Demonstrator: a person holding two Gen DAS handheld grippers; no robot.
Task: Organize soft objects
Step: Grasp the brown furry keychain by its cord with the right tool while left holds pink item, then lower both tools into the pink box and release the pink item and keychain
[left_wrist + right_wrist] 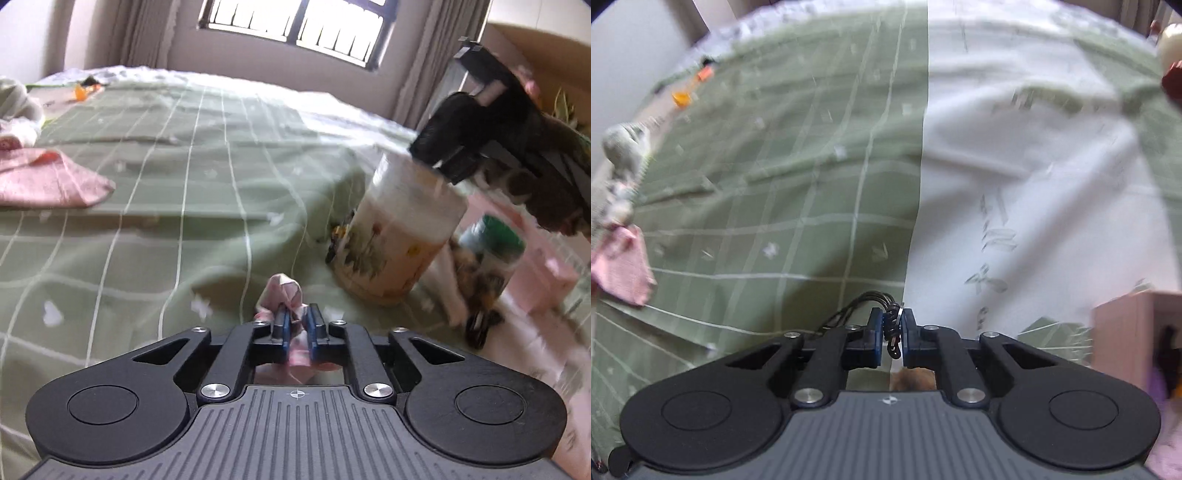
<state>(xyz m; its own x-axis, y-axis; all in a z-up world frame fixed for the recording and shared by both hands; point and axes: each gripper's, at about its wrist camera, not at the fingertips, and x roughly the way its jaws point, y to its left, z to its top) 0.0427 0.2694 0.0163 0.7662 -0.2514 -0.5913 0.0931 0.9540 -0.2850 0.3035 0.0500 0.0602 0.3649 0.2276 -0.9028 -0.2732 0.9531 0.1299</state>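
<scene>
While the left gripper (296, 319) is clamped on a small pink cloth (283, 291), the piece looks light and limp, so it'll droop; pinching near the bunched middle is prob best. The right gripper (890, 325) is closed on thin black cords (866, 299), w/ something brownish hanging below, unclear what. On the green bedspread (166, 184): floral canister (399, 229) at 2 o'clock, green-lidded jar (493, 243) beside it, pink towel (51, 177) at 10. The canister is closest to the cloth's path.

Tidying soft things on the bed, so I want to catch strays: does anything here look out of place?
Yes. Hard items sit among the soft ones: a tall floral canister and a green-lidded jar near the bed's right edge. Small orange bits lie loose at the far corner. A pink cloth lies rumpled on the green bedspread.
</scene>
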